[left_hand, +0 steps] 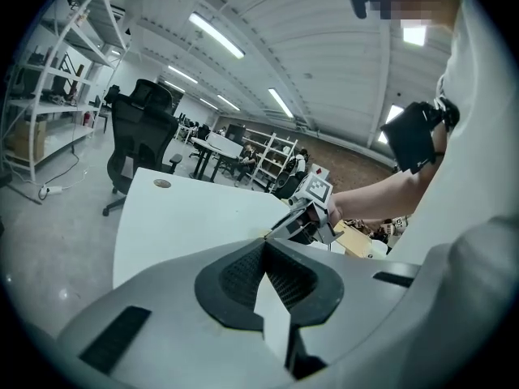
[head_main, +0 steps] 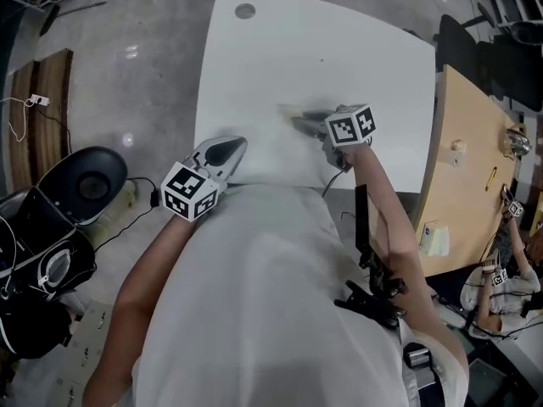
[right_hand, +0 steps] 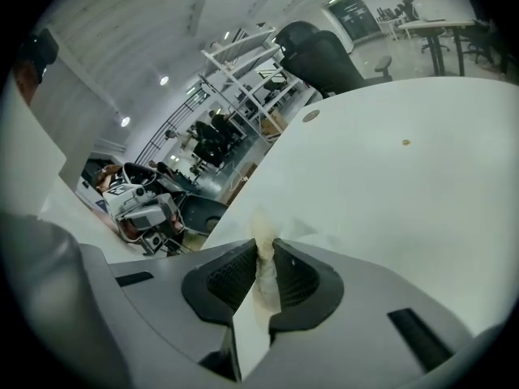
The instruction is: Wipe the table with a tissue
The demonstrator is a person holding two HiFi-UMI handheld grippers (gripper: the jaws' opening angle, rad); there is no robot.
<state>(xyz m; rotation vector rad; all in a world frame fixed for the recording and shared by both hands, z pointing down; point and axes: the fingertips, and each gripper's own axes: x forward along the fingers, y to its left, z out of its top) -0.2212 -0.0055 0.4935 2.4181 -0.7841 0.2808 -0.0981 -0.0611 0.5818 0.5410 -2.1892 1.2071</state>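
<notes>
This is a big open office or lab hall. Long strip lights (left_hand: 217,36) run along the ceiling, black office chairs (left_hand: 142,136) stand near white tables (head_main: 339,58), and metal shelves (left_hand: 273,154) stand at the back. The floor (head_main: 144,83) is bare concrete, with cables (head_main: 25,113) lying on it.

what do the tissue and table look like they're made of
Tissue: soft thin paper, off-white and matte; it is crumpled and twisted where the right gripper pinches it.
Table: smooth white top with a dull sheen and no grain, probably laminate or painted board; the core does not show.
</notes>
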